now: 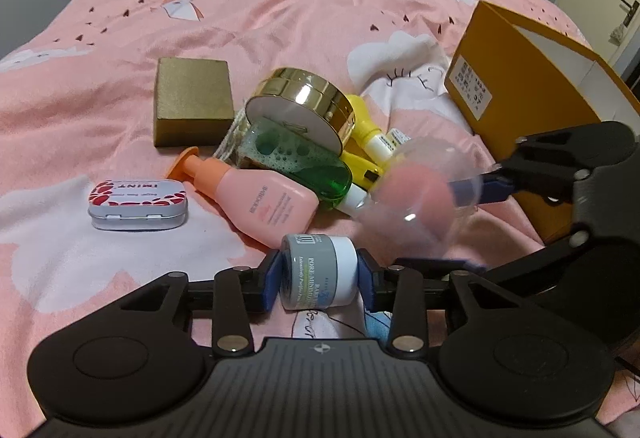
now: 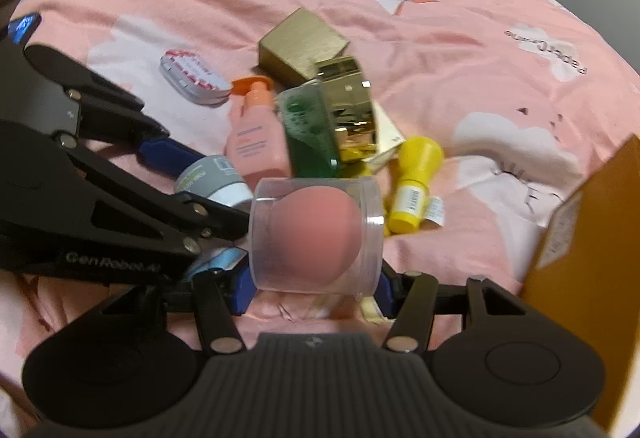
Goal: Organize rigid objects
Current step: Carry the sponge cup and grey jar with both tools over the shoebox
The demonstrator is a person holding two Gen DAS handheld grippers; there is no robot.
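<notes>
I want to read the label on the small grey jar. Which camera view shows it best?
The left wrist view: the grey jar sits centred and sharp between the left gripper pads, with its printed label facing the camera. In the right wrist view it is smaller, blurred and partly hidden behind the gripper arm.

Black left tool (image 1: 318, 278), blue pads, silver screws, ribbed body; matching right tool (image 2: 314, 286), white "GenRobot" lettering

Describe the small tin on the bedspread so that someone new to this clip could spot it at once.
Start at the pink bedspread and find the cluster of toiletries in its middle. The tin lies alone just left of the pink pump bottle, in front of the gold box. It is the only flat, silver, rounded-corner case, with a red-and-white printed lid.
</notes>
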